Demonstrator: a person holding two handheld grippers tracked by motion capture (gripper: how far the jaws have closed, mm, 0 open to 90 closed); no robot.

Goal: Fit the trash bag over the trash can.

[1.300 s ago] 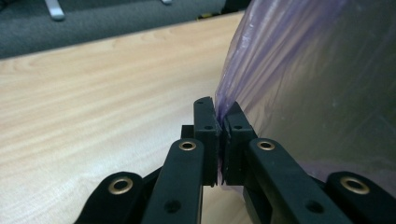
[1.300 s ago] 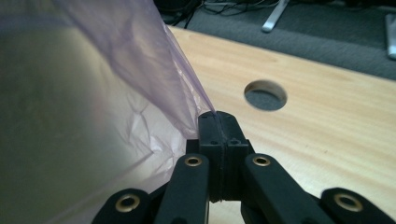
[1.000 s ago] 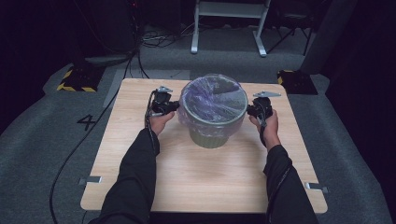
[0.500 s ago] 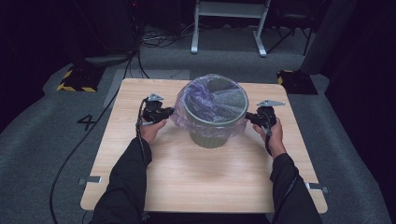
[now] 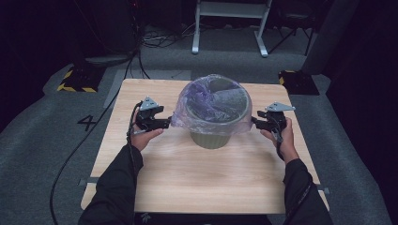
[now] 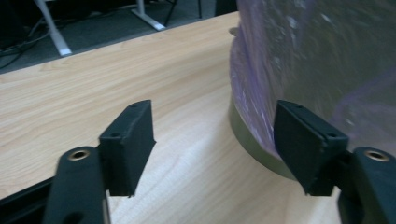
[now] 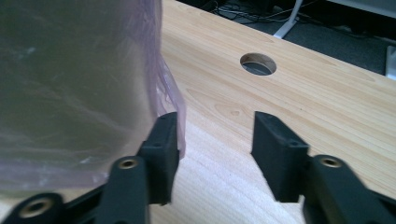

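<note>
bin point(image 5: 213, 124): table point(image 5: 197, 183) centre | bag point(image 5: 206, 101): in bin, over rim | left claw point(image 5: 165, 123): left | right claw point(image 5: 256, 123): right

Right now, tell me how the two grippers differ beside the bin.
The left gripper sits at the bin's left side, the right gripper at its right. In its own view the right one's finger meets the purple bag's edge; the left one's fingers stand clear. Both have just opened, holding nothing.

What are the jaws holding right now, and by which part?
Nothing. Both the left gripper and right gripper have just opened, jaws empty beside the purple bag draped over the bin.
</note>
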